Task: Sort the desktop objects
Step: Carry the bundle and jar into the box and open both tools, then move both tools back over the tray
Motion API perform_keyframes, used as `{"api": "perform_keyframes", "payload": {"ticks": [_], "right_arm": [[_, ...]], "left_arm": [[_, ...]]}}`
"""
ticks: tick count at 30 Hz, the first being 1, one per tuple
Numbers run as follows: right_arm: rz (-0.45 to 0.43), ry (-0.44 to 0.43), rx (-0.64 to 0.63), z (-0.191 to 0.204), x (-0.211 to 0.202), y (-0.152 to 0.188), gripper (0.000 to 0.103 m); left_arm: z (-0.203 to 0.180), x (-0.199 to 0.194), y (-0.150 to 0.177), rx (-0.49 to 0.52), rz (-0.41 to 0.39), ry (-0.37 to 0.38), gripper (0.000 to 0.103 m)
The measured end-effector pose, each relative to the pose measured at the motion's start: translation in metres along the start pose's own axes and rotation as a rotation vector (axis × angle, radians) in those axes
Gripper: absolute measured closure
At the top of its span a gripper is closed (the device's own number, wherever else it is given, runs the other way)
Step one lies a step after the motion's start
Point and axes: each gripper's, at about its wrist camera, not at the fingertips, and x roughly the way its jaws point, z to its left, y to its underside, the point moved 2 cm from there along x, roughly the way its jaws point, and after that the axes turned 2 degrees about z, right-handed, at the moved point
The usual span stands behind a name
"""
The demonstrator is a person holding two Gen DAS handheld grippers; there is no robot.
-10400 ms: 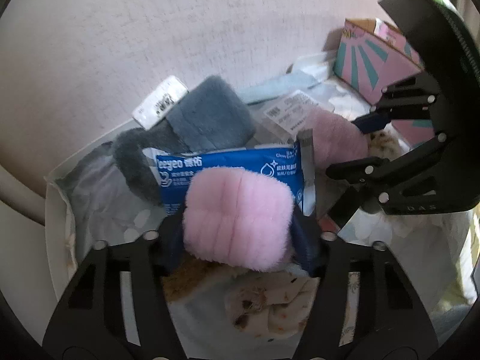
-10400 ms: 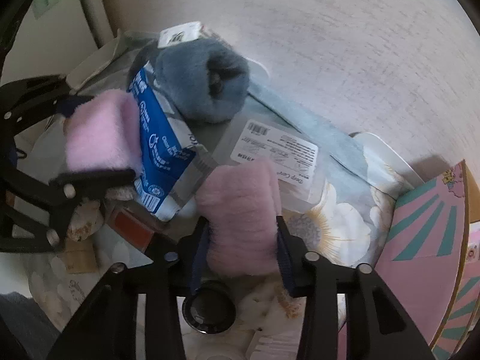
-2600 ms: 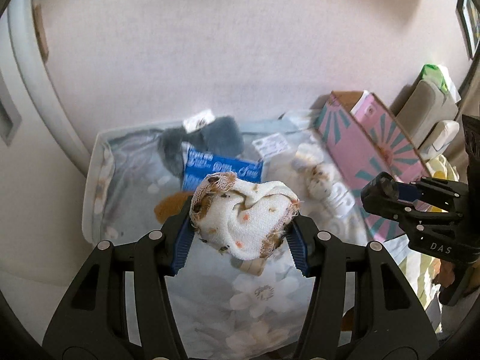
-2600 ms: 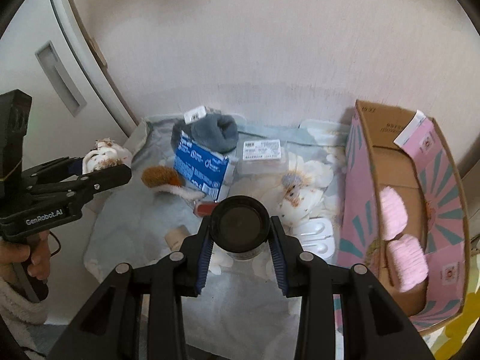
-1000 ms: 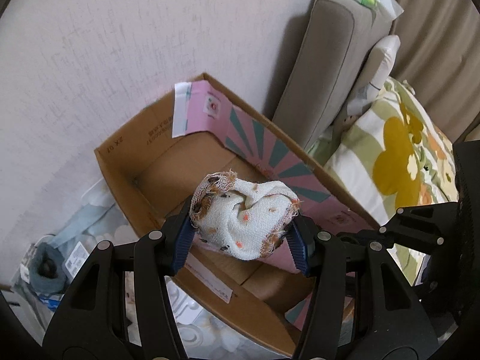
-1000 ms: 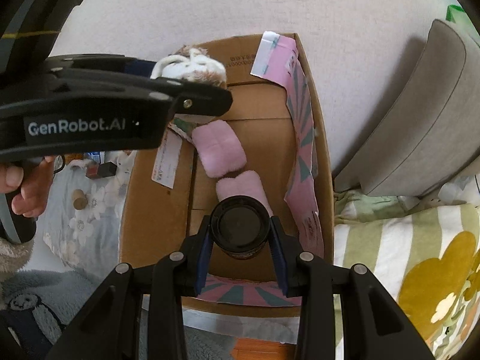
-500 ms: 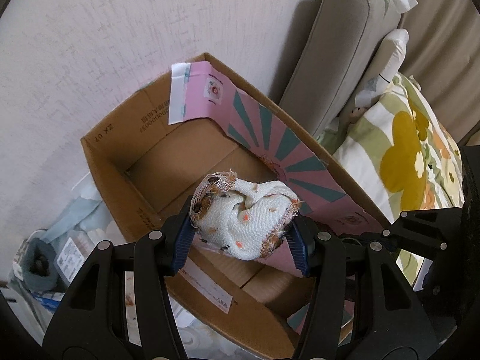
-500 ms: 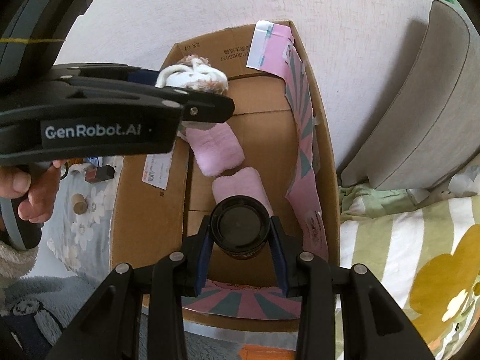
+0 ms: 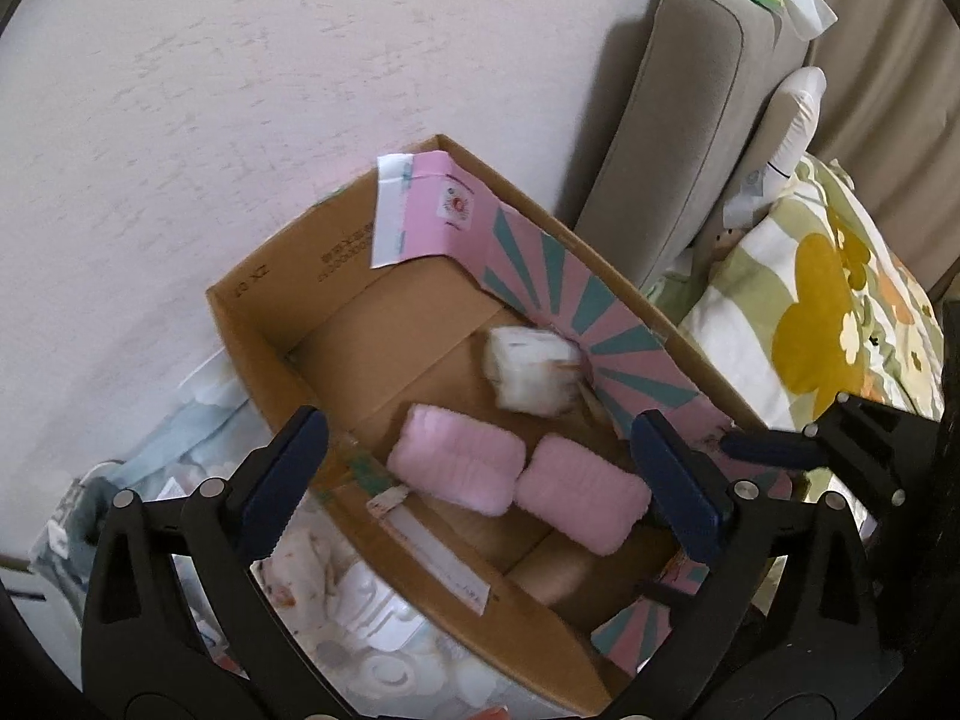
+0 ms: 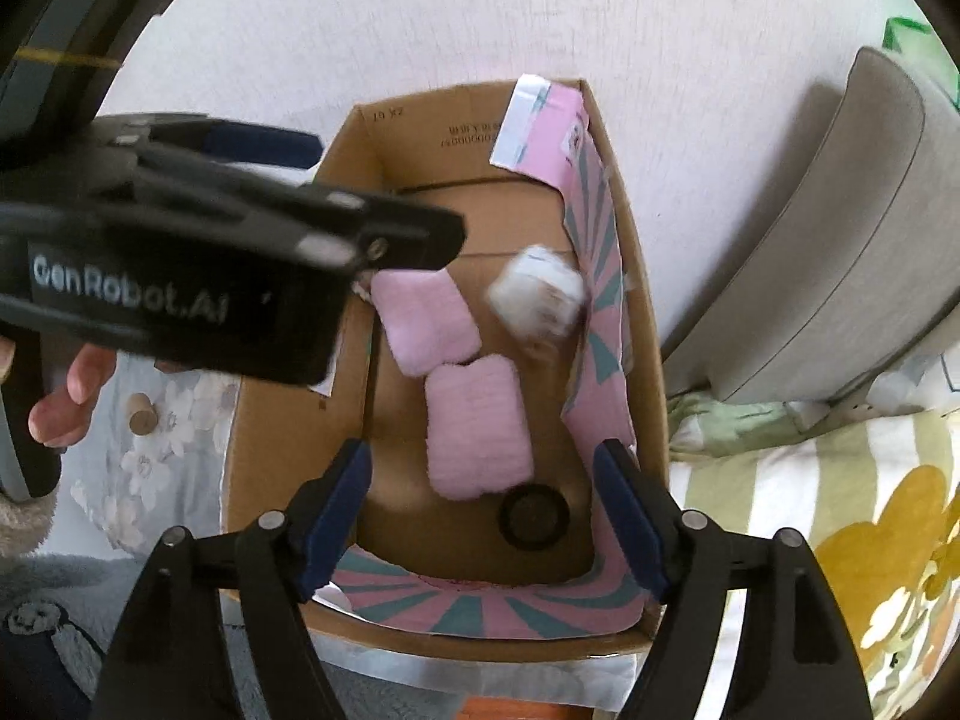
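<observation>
An open cardboard box (image 9: 258,324) with pink and teal flaps lies below both grippers. Two pink fluffy pads (image 9: 456,468) (image 9: 582,501) rest side by side on its floor. A white patterned cloth bundle (image 9: 531,378), blurred, is inside the box by the right flap. My left gripper (image 9: 477,426) is over the box, its jaws opening wide with nothing between them. My right gripper (image 10: 483,462) has its jaws opening too. Between and below them a black-lidded jar (image 10: 534,519) sits on the floor of the box (image 10: 414,138), free of the pads. The left gripper (image 10: 390,234) crosses the right wrist view's upper left.
A grey sofa cushion (image 9: 678,150) and a green and yellow floral blanket (image 9: 828,312) lie right of the box. Left of it is a floral cloth (image 10: 156,444) with a cork (image 10: 141,411) and white items (image 9: 360,648). A hand (image 10: 78,384) holds the left gripper.
Both grippers have opened. The cloth bundle has left the left jaws and is now in the box. The jar has dropped from the right jaws to the box floor.
</observation>
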Motion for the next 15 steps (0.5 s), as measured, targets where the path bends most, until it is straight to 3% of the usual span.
{"api": "perform_keyframes", "payload": {"ticks": [15], "right_arm": [[-0.046, 0.001, -0.014, 0.033, -0.026, -0.009, 0.031]], "left_arm": [[0.047, -0.061, 0.034, -0.063, -0.069, -0.01, 0.002]]}}
